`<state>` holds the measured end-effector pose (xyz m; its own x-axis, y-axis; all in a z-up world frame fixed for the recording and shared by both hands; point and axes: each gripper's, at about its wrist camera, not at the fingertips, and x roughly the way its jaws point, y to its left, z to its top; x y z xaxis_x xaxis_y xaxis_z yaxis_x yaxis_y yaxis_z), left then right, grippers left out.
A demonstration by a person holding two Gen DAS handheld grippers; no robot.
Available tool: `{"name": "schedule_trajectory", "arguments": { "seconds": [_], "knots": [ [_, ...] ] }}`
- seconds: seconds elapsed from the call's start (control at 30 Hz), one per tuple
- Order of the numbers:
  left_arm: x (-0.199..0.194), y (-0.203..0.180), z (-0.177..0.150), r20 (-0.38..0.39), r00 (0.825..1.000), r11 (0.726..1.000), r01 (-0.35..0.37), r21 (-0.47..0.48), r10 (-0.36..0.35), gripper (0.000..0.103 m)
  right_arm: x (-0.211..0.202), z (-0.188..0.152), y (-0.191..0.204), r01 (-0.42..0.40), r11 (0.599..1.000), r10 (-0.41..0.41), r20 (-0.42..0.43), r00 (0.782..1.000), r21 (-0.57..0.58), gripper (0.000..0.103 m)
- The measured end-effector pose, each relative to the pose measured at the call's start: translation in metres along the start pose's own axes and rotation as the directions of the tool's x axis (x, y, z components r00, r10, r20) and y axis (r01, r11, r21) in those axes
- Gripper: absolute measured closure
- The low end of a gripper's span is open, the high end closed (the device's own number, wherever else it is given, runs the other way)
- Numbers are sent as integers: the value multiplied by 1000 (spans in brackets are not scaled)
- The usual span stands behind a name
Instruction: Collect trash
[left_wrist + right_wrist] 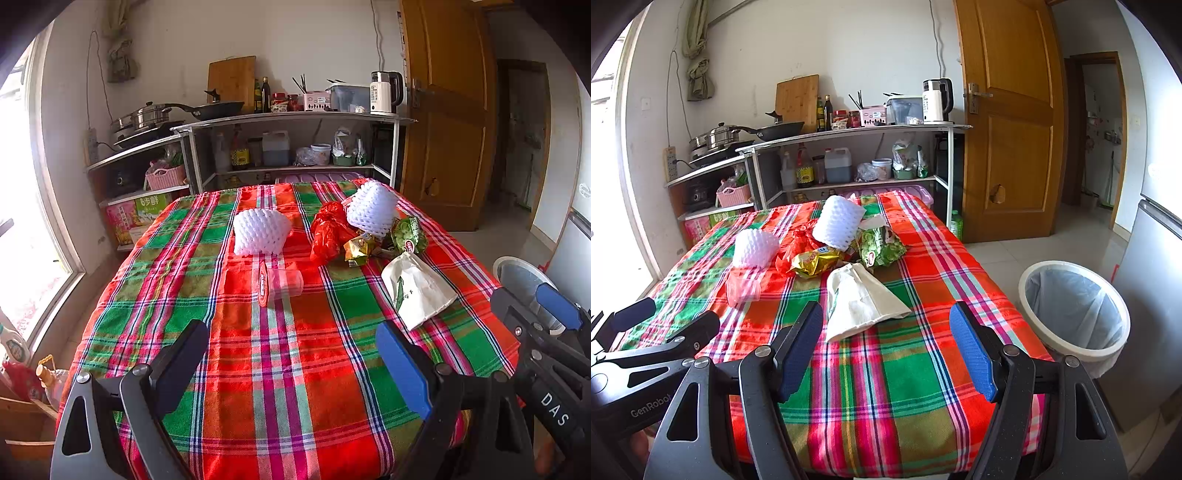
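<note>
Right wrist, white bag (862, 302) lengthwise, mouth nearward

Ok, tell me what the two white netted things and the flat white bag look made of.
White netted sleeves: soft foam mesh, matte, judging by the puffy open lattice. Flat white bag: probably paper, matte, holding sharp creases; a coated film can't be ruled out.

On the bench (886, 369) before me, the paper bag (860, 299) lies nearest, with the snack wrappers (849, 254) heaped behind it; two foam nets (755, 247) sit further left and behind. The bin (1075, 310) stands on the floor to the bench's right; shelves (849, 129) stand behind along the wall.
</note>
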<state>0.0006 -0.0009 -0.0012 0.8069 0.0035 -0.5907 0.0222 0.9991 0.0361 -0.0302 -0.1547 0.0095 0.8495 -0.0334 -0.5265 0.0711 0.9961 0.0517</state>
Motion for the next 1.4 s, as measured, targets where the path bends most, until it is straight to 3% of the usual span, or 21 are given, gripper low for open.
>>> {"name": "schedule_trajectory", "arguments": {
  "seconds": [1.23, 1.4],
  "knots": [
    [2, 3, 0, -9, 1000, 1000, 0, -6, -1, 10, 1, 0, 1, -7, 1000, 7, -6, 1000, -1, 32],
    [22, 14, 1, -80, 994, 997, 76, -28, -78, 10, 16, 5, -8, -63, 998, 64, -39, 997, 29, 32]
  ]
}}
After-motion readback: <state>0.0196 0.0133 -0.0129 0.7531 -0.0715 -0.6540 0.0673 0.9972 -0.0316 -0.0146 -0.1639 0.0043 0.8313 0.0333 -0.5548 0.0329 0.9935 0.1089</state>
